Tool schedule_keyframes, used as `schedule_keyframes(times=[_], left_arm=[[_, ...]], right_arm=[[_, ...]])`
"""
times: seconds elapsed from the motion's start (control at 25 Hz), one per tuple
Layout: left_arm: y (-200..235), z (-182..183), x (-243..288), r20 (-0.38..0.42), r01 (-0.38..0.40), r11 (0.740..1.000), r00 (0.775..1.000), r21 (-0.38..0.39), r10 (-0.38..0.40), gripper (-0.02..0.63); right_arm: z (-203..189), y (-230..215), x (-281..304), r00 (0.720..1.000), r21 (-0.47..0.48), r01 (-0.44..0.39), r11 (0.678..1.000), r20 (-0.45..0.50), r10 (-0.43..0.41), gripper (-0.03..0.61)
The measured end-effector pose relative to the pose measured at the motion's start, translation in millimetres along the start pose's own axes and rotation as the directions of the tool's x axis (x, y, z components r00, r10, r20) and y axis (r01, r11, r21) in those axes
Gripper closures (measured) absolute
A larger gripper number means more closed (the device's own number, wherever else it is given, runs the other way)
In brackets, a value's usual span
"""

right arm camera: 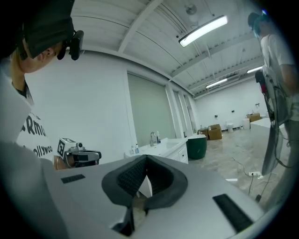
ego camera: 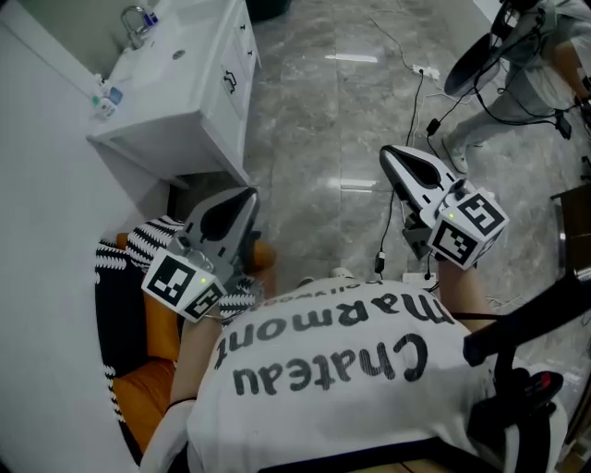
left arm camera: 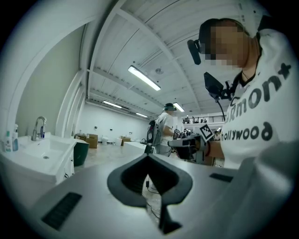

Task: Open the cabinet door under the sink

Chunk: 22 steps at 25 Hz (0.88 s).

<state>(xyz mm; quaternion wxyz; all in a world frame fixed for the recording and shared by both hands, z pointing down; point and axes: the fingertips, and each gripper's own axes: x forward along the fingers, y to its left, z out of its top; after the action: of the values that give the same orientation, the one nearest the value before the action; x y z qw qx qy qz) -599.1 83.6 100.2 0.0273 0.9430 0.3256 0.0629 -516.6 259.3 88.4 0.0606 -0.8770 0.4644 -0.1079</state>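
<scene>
Nearest, at the bottom of the head view: white printed shirt [ego camera: 351,369]. Orange and striped seat [ego camera: 138,388] to its left, against the wall.

Just ahead of the shirt: left gripper [ego camera: 244,200], near level. Jaws pressed together, nothing between them; same reading in the left gripper view. Right gripper [ego camera: 391,155] out to the other side over bare floor, likewise closed and empty, borne out in the right gripper view.

Beyond the left gripper: white vanity against the wall. Sink [ego camera: 157,66] on top, faucet [ego camera: 137,20] at the back, small bottles [ego camera: 104,100] on the near corner. Cabinet door [ego camera: 238,66] on the front face below the basin, dark handle [ego camera: 230,82] on it. Flush with the frame as far as can be told, so closed. Well apart from both grippers; no contact with handle or panel.

Farther out: grey marbled floor [ego camera: 323,120], cables [ego camera: 406,88] and a power strip [ego camera: 427,71] on it. Another person [ego camera: 517,83] at the far right. Green bin [left arm camera: 80,153] past the vanity in the left gripper view.

Progress, as a judgement: nothing of the task done yet. Left to do: close in on the vanity, part one gripper's jaws, take the handle, swing the door outward. Left gripper nearer the cabinet, so probably the one for the pull.
</scene>
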Motion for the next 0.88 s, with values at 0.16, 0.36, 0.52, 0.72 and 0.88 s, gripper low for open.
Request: schedule_keyframes(times=[0.16,0.36,0.52,0.72,0.88], left_arm=[[9,-4,-14,0.002,-0.003,1.0,1.0,0.003,0.003,0.62],[15,-7,-28,0.013,-0.012,1.0,1.0,0.006,0.012,0.62],[25,-15,-29,0.004,-0.03,1.0,1.0,-0.005,0.03,0.62],[45,-16,-12,0.016,-0.06,0.998,0.998,-0.029,0.061,0.62],[64,-20,14,0.003,-0.089,0.995,0.996,-0.044,0.089,0.62]], right_arm=[[-6,12,10,1.0,-0.004,0.003,1.0,0.002,-0.003,0.569],[-19,27,23,1.0,-0.022,-0.011,1.0,-0.02,0.011,0.569],[-24,24,39,0.999,-0.028,-0.032,0.999,-0.032,0.032,0.57],[-21,-3,65,0.998,-0.027,-0.055,0.998,-0.035,0.054,0.569],[-25,-33,82,0.996,-0.023,-0.073,0.997,-0.049,0.071,0.569]])
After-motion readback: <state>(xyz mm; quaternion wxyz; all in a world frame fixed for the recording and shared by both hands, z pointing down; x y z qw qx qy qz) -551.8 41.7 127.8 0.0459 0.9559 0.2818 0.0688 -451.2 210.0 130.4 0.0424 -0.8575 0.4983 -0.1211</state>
